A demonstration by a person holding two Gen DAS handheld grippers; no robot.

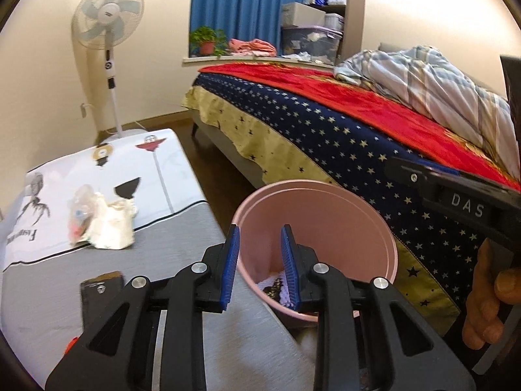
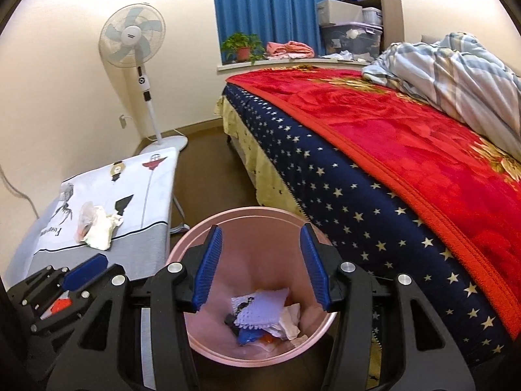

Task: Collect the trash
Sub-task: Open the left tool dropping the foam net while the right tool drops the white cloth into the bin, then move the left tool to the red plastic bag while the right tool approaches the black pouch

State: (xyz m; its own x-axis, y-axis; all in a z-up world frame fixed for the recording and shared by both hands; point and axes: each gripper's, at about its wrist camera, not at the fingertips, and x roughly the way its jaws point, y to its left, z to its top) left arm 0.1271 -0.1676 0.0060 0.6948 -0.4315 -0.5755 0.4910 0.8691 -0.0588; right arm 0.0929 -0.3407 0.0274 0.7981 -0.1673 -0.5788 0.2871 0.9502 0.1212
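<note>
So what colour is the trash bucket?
Pink. The bucket shows best in the right wrist view.

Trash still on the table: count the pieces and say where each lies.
2, touching each other on the table: a crumpled white paper wad, and a clear plastic wrapper against its left side. More may hide beneath.

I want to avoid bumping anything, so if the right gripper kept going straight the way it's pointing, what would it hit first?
Most likely the trash pile at the bottom of the pink bin. The right gripper, jaws open and empty, points down into the bin's mouth, and nothing shows between them. Depth is unclear.
</note>
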